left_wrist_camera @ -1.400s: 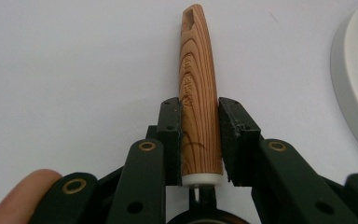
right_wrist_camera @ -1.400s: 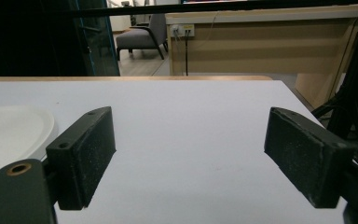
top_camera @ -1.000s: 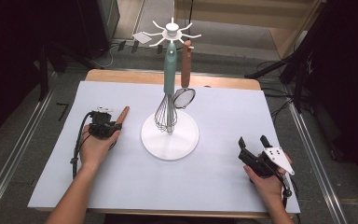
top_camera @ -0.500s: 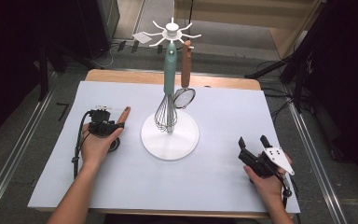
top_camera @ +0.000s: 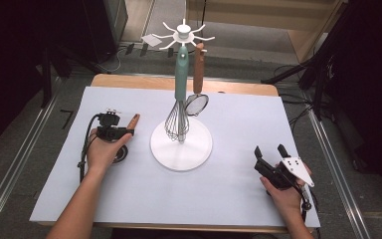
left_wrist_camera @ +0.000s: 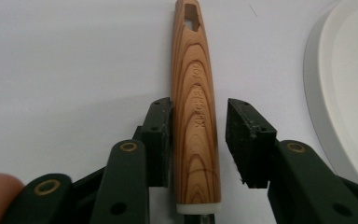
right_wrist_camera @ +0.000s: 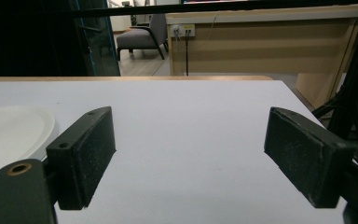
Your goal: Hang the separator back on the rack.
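A utensil with a light wooden handle [left_wrist_camera: 193, 93] lies flat on the white table cover, left of the rack. My left gripper [left_wrist_camera: 198, 109] straddles that handle. Its jaws have just been closing: the left pad touches the wood, and a narrow gap remains at the right pad [left_wrist_camera: 242, 135]. From above, the left gripper [top_camera: 124, 131] sits under the person's hand, with the handle tip [top_camera: 135, 118] sticking out beyond it. At the table's near right, my right gripper [top_camera: 268, 149] rests wide open over bare table, nothing between its pads [right_wrist_camera: 86, 149].
A white hanging rack with a round base [top_camera: 199, 149] stands mid-table. A whisk with a teal handle [top_camera: 181, 74] and a small strainer with a brown handle [top_camera: 198, 69] hang from its hooks. A wooden table edge [top_camera: 129, 82] runs along the back.
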Motion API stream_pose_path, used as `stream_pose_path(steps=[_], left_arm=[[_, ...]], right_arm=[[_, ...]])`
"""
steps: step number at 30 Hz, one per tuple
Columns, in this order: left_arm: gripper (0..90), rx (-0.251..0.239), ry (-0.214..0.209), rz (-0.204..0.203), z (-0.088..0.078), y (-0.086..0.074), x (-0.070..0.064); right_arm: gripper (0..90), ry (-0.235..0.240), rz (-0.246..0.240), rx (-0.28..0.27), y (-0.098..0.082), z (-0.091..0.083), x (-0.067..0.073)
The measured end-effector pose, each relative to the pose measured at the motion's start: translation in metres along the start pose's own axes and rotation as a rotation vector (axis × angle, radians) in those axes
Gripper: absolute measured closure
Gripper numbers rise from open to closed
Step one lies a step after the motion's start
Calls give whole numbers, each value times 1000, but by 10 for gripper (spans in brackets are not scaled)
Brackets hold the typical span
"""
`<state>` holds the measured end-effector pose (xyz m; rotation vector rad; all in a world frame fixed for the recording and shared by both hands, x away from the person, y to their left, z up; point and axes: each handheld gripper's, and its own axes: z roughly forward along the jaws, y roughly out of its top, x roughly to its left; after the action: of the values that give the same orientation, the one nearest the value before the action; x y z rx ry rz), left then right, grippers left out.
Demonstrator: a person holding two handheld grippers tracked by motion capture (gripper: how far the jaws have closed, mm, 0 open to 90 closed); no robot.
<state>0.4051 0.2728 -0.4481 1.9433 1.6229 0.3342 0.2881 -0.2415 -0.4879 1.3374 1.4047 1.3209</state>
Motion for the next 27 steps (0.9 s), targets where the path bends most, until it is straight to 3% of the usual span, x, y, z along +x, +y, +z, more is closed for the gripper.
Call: stream_pose_path(steps=[3,10,14,22,26,27], left_arm=[[663,9,10,11,0,1,-1],[668,28,106,124,4,0,-15],[689,32,124,144,4,0,-18],[706,17,120,132,3,-2,-17],[710,1,85,100,1,-3,-13],[715,-5,58,89,0,-2,-13]], right_arm=[[167,0,0,0,0,0,0],[168,-1,-1,1,0,0,0],[168,-2,-1,1,0,0,0],[167,-2,0,0,0,0,0],[167,-1,2,0,0,0,0],[167,-1,2,0,0,0,0]])
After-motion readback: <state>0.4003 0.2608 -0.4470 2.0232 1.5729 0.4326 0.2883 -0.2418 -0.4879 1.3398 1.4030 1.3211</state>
